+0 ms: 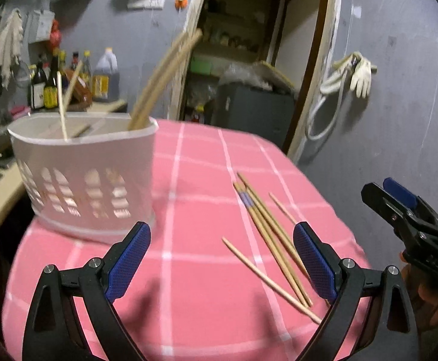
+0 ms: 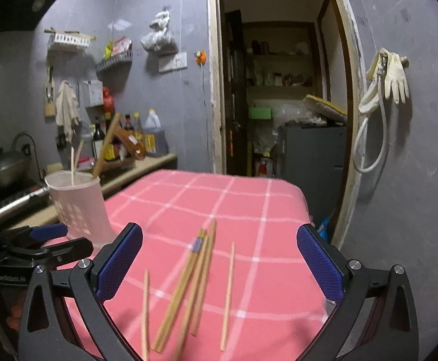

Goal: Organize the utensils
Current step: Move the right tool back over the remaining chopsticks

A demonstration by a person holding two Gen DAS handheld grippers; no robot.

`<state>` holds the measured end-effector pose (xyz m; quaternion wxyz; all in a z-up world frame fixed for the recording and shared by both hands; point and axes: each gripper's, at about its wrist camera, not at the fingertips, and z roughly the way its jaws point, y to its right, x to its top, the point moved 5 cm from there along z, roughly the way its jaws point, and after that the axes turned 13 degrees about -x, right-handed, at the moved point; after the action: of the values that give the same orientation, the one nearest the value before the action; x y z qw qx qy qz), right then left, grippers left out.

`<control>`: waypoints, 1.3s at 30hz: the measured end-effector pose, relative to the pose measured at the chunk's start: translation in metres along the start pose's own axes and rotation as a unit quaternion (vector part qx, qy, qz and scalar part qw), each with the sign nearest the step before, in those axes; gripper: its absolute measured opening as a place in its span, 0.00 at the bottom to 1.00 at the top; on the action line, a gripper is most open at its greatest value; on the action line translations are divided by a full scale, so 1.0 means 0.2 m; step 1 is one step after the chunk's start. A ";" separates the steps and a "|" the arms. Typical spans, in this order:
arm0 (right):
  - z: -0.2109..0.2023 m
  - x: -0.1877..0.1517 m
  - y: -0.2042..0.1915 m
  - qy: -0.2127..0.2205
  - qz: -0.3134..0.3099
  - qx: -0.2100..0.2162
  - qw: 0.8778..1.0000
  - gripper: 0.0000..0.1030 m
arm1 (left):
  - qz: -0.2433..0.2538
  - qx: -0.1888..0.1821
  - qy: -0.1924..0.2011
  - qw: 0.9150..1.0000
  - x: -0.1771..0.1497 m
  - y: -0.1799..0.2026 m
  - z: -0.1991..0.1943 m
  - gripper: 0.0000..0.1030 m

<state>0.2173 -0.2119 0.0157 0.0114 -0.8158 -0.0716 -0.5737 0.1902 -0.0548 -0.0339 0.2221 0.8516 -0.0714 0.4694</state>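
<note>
Spread wide and empty, the right gripper (image 2: 220, 263) is held over loose chopsticks (image 2: 189, 282) lying on the pink checked tablecloth (image 2: 249, 210) between its fingers. Likewise released, the left gripper (image 1: 222, 263) is seen with the white utensil basket (image 1: 83, 174) at eleven o'clock, chopsticks (image 1: 267, 237) at one o'clock.

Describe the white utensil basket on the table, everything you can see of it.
The white basket looks like plastic, with smooth upper walls, a rounded rim and arched cutouts in rows around its lower half. It stands upright near the left edge of the pink checked tablecloth, apart from the loose chopsticks lying on the cloth. Several chopsticks already stand in it, leaning over the rim. Neither gripper touches it; the left gripper hangs open in front of it.
</note>
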 end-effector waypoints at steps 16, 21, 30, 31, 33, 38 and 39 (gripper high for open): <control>0.25 -0.21 0.07 -0.141 -0.010 0.015 0.990 0.85 | -0.038 -0.018 -0.130 0.991 -0.09 -0.04 0.22 0.67; 0.32 -0.25 0.05 -0.179 -0.025 0.009 0.984 0.65 | -0.041 -0.024 -0.166 0.985 -0.13 -0.04 0.28 0.47; 0.42 -0.29 0.01 -0.217 -0.048 0.018 0.975 0.32 | -0.048 -0.034 -0.203 0.977 -0.14 -0.01 0.38 0.34; 0.43 -0.29 0.01 -0.219 -0.047 0.020 0.974 0.29 | -0.050 -0.036 -0.205 0.977 -0.14 -0.01 0.39 0.32; 0.45 -0.29 0.02 -0.225 -0.043 0.023 0.973 0.27 | -0.056 -0.037 -0.212 0.975 -0.13 -0.01 0.41 0.30; 0.49 -0.29 0.03 -0.237 -0.034 0.026 0.970 0.26 | -0.064 -0.044 -0.223 0.972 -0.11 0.01 0.47 0.20; 0.50 -0.29 0.03 -0.240 -0.032 0.027 0.970 0.26 | -0.059 -0.039 -0.226 0.972 -0.10 0.01 0.48 0.16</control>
<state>0.2921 -0.2137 -0.0727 -0.0028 -0.9263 -0.1141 -0.3591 0.2524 -0.1003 -0.0945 0.2608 0.9290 -0.0872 0.2478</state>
